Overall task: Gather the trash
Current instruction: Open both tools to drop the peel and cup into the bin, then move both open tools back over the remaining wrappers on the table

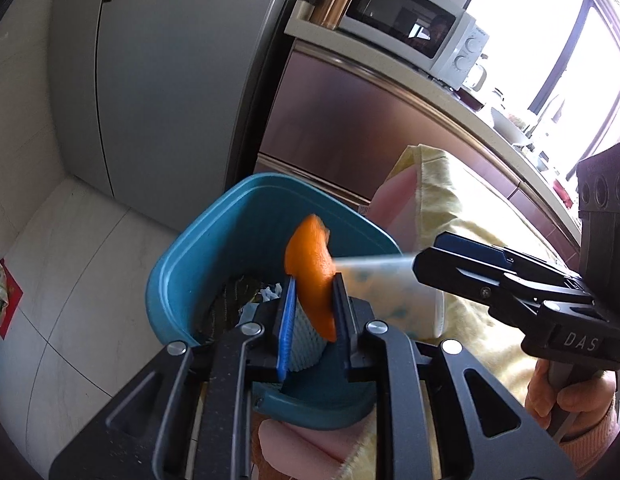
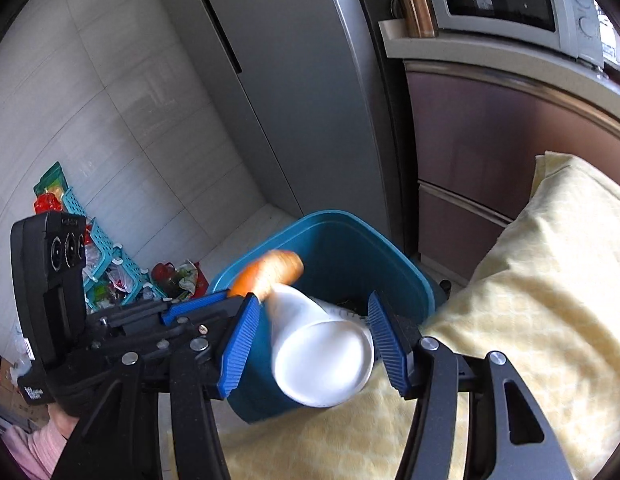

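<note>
A teal trash bin [image 1: 198,264] stands on the floor by a table edge and holds some rubbish; it also shows in the right wrist view [image 2: 349,248]. My left gripper [image 1: 313,300] is above the bin, shut on an orange peel [image 1: 310,268], with white foam netting [image 1: 306,340] below between the fingers. My right gripper [image 2: 313,336] is open; a blurred white paper cup [image 2: 321,356] is loose between its blue pads [image 2: 238,344], over the bin's edge. In the left view the cup [image 1: 393,296] sits beside the right gripper [image 1: 429,264].
A yellow cloth [image 2: 529,300] covers the table to the right of the bin. A grey fridge [image 1: 162,80] stands behind, with wood cabinets [image 1: 369,120] and a microwave [image 1: 409,28] beside it. Teal baskets with bags [image 2: 106,272] lie on the floor at left.
</note>
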Demonstrator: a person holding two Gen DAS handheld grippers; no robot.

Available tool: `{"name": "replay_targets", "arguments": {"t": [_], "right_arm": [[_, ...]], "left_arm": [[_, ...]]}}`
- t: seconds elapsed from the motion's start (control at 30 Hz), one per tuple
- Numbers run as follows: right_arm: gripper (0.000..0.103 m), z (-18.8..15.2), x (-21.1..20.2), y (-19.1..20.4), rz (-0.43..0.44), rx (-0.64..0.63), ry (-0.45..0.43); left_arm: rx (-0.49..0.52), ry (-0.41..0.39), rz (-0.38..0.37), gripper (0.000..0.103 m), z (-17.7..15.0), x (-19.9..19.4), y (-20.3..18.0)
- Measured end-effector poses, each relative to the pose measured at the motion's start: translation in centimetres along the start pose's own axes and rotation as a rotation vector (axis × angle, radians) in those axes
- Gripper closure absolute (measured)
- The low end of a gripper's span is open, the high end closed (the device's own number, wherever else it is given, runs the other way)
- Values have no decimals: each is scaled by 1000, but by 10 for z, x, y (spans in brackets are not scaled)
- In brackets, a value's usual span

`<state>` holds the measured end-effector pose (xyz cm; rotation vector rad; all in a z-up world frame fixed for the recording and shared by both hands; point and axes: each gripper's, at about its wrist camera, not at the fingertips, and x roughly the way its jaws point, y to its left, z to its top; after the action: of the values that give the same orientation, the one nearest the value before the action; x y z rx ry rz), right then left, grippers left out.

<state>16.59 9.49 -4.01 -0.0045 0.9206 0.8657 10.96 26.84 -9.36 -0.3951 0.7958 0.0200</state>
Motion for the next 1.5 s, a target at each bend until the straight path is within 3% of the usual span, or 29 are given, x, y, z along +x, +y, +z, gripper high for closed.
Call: {"name": "replay_targets", "arguments": {"t": [0.33,0.67,1.07,1.5], "right_arm": [[48,1,11,-12,7,62,11],[48,-14,-22,-20,31,75,-26],[46,-47,-104,-31,-13,60,-151],[46,-119,-199,-91,-212,203,-245]], "left_arm": [[-13,22,21,86,-2,18,4],[24,-10,-14,81,-8,1,-7],[195,-91,-189,65,-20,-41,-78],[388,8,-387,63,-61,-29,-188]]}}
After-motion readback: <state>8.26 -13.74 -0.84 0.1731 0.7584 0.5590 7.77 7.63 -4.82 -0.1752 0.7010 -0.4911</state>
